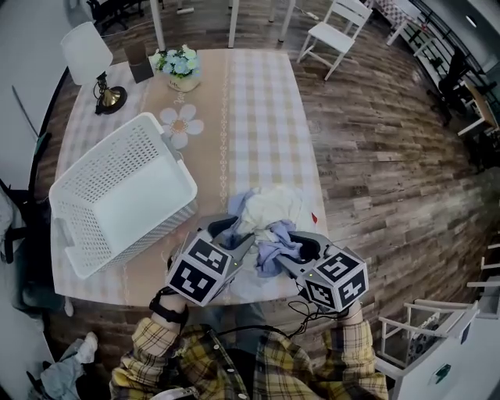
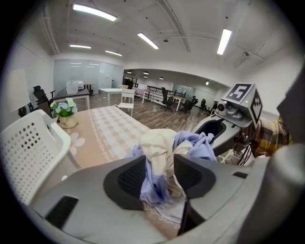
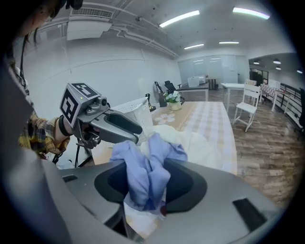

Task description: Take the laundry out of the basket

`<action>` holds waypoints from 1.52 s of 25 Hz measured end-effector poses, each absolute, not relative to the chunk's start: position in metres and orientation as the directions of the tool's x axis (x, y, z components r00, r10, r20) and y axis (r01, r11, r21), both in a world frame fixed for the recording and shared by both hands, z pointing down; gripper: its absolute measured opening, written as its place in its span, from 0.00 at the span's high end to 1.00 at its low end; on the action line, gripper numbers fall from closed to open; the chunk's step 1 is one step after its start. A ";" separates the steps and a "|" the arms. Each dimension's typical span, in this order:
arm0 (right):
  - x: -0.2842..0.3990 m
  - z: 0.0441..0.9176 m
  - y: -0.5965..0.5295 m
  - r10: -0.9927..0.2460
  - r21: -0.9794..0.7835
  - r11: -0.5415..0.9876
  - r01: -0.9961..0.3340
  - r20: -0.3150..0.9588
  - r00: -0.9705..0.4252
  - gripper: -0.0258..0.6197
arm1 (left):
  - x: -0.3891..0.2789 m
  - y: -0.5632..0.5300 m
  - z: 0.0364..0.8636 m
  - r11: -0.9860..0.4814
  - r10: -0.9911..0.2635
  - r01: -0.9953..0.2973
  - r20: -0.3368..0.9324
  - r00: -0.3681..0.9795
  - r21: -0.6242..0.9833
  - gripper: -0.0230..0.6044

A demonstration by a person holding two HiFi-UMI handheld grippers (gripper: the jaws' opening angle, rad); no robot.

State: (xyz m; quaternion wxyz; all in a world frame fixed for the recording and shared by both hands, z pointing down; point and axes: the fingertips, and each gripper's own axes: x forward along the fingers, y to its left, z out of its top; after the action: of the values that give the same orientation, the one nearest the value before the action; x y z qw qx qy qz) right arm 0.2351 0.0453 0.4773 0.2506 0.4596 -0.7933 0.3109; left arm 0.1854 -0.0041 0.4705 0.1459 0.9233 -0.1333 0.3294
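laundry (image 1: pixel 269 205) lies between parted jaws of left hand-held gripper (image 1: pixel 238 233) and right hand-held gripper (image 1: pixel 294 250), basket (image 1: pixel 101 168) nearby.

In the head view the laundry (image 1: pixel 269 211) is burying the jaw tips of my left gripper (image 1: pixel 234 234) and my right gripper (image 1: pixel 295 254), and it is hiding the cloth underneath the heap. In the left gripper view folds are filling the gap between my pads, so I am not managing to tell whether they are pressing. There the basket (image 2: pixel 24 152) is running off the frame at 9 o'clock. In the right gripper view my left gripper is blocking most of it. The head view's top edge is cutting off a white chair (image 1: pixel 340 23) at 1 o'clock.
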 end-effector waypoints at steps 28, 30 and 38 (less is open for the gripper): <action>0.197 0.270 0.022 -0.791 -0.273 0.517 -0.811 0.210 -0.575 0.83 | 0.162 -0.001 0.262 -0.933 -0.302 -0.325 0.155 0.941 0.154 0.76; 0.192 0.260 0.018 -0.798 -0.289 0.522 -0.802 0.168 -0.579 0.88 | 0.158 -0.001 0.253 -0.929 -0.319 -0.336 0.123 0.940 0.154 0.81; 0.176 0.236 0.010 -0.776 -0.356 0.575 -0.736 0.047 -0.629 0.94 | 0.146 0.000 0.241 -0.915 -0.358 -0.364 0.066 0.932 0.173 0.95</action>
State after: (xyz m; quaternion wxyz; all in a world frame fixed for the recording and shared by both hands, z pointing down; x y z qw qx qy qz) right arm 0.1763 0.0101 0.2358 -0.0571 0.4268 -0.8857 0.1735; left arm 0.1460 0.0002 0.2409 0.0917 0.9784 -0.1843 0.0163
